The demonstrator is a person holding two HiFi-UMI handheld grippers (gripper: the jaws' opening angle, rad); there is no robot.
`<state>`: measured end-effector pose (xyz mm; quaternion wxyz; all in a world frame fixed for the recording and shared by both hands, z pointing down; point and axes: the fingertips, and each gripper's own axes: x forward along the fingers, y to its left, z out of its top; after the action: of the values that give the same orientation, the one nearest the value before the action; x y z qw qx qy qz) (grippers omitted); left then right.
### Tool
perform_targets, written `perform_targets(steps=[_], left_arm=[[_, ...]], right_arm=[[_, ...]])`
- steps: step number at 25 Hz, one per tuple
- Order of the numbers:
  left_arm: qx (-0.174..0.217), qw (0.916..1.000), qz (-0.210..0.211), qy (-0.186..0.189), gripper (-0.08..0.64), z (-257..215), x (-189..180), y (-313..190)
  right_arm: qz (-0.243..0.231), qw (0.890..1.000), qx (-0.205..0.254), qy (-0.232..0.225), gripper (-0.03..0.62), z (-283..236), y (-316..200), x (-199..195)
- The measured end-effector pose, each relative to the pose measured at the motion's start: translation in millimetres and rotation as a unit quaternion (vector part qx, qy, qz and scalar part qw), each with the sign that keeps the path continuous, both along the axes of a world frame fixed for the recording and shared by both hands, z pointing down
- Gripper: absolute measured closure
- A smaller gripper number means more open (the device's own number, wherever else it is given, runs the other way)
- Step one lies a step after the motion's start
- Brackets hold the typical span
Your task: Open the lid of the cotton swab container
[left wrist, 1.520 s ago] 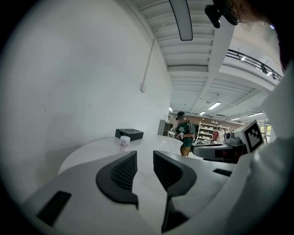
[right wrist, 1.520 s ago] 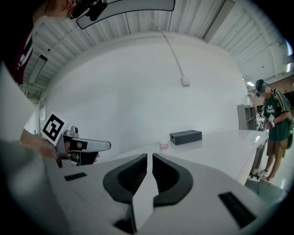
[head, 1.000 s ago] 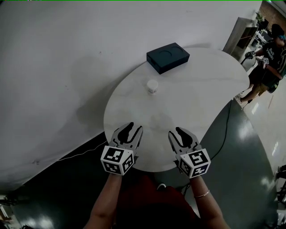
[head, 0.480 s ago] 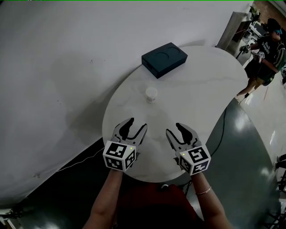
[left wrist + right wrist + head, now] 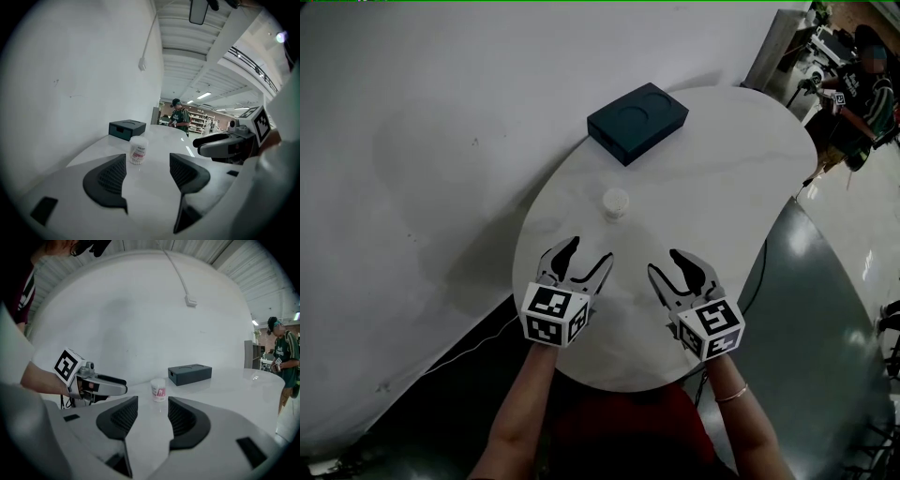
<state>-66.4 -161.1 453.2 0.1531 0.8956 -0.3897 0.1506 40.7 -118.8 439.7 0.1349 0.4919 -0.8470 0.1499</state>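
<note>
The cotton swab container (image 5: 616, 203) is a small white round tub with its lid on, upright on the white table (image 5: 741, 187). It shows ahead of the jaws in the left gripper view (image 5: 138, 150) and in the right gripper view (image 5: 158, 390). My left gripper (image 5: 586, 260) hovers over the table's near edge, short of the tub and a little left of it. My right gripper (image 5: 668, 262) hovers to the tub's near right. Both have just been opening their jaws, with nothing between them. Neither touches the tub.
A dark rectangular box (image 5: 637, 121) lies at the table's far side by the white wall. A dark floor surrounds the table, with a cable (image 5: 759, 272) at its right. A person (image 5: 858, 89) stands at the far right.
Both grippers have moved forward over the table toward the tub. Their jaws stand wider apart than a second ago.
</note>
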Motion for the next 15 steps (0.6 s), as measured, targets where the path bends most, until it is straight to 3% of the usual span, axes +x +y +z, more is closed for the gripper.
perform_targets(steps=[15], left_arm=[[0.002,0.9979,0.025,-0.06,0.268,29.4,28.2,-49.6]], right_arm=[[-0.019,1.0,-0.011,0.005,0.4,12.3,-38.2,0.1]])
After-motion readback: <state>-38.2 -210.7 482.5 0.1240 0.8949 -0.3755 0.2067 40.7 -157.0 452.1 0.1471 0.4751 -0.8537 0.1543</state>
